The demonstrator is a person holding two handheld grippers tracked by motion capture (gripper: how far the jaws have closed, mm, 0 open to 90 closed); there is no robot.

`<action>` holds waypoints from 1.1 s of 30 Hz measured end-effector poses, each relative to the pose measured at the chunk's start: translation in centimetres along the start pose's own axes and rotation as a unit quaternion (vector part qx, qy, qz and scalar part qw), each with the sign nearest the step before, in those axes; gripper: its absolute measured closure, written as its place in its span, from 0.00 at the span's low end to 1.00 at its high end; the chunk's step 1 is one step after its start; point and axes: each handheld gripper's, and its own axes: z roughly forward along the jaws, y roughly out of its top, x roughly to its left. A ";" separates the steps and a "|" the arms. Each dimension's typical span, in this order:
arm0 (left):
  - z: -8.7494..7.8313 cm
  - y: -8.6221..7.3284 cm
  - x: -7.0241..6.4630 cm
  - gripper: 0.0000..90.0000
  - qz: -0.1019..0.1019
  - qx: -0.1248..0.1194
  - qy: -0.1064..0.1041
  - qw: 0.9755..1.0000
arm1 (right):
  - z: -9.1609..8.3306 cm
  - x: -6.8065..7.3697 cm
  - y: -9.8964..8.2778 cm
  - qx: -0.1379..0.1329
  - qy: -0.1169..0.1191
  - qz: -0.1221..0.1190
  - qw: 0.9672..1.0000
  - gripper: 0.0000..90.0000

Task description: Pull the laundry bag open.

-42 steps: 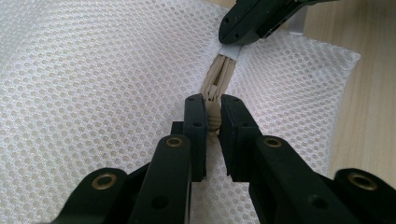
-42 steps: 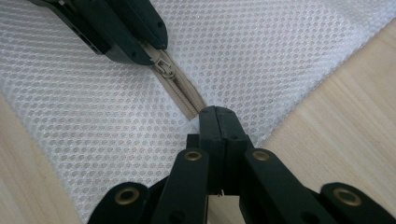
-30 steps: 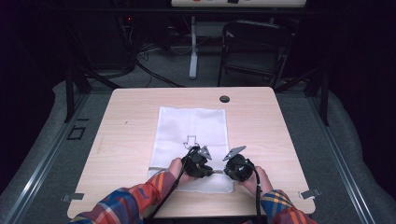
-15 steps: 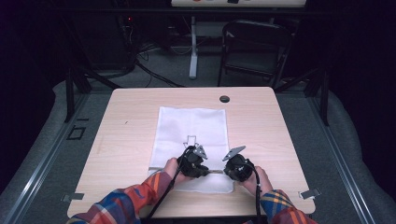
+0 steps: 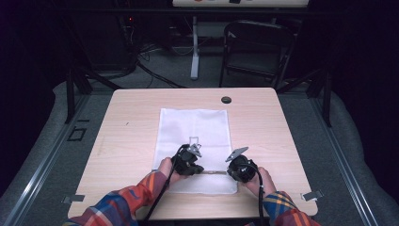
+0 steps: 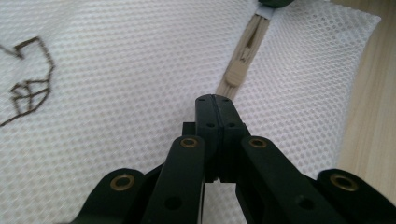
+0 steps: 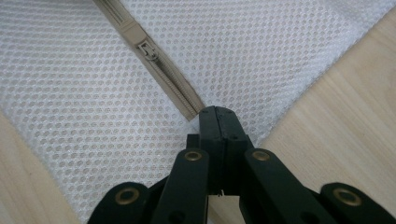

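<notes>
mesh bag (image 5: 195,136): flat, mid-desk toward near edge | zipper (image 7: 154,70): along its near end | left gripper (image 6: 215,100): jaws just closed, on zipper | right gripper (image 7: 217,112): jaws pinched together at zipper end

I'm in a lab or test room — dark and bare. Beyond my wooden table (image 5: 141,122) stands a folding chair (image 5: 256,52), cables (image 5: 150,70) trail across the grey floor beside it — metal framing (image 5: 70,89) left of the table.

Lit table, dark surrounds, sharp close-ups
</notes>
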 end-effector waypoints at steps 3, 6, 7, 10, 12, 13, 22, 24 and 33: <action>-0.1 0.1 -0.1 0.91 0.004 -0.010 -0.005 1.000 | 0.0 -0.2 -0.1 -0.004 0.004 0.004 1.000 1.00; 0.7 0.7 -0.9 0.81 0.023 -0.012 -0.008 1.000 | 0.0 -0.2 -0.1 -0.004 0.004 0.008 1.000 1.00; 1.1 0.9 -1.2 0.79 0.031 -0.009 -0.008 0.999 | 0.0 -0.2 -0.1 -0.004 0.004 0.009 1.000 1.00; 2.4 1.7 -2.0 0.76 0.051 0.000 -0.004 0.999 | 0.0 -0.1 -0.1 -0.005 0.004 0.010 1.000 1.00; 2.8 1.9 -2.2 0.78 0.058 -0.003 0.002 0.998 | 0.1 -0.1 -0.1 -0.006 0.003 0.010 1.000 1.00; 3.0 2.0 -2.3 0.80 0.060 -0.001 0.003 0.998 | 0.0 -0.1 -0.1 -0.003 0.003 0.007 1.000 1.00; 3.0 2.1 -2.7 0.88 0.073 -0.003 0.024 0.997 | 0.0 -0.1 0.0 -0.003 0.004 0.011 1.000 1.00; 3.0 2.1 -2.7 0.88 0.072 -0.004 0.024 0.997 | 0.0 -0.1 0.0 -0.004 0.003 0.012 1.000 1.00; 3.2 2.3 -2.9 0.91 0.081 0.003 0.028 0.996 | 0.0 -0.1 -0.1 -0.002 0.001 0.011 1.000 1.00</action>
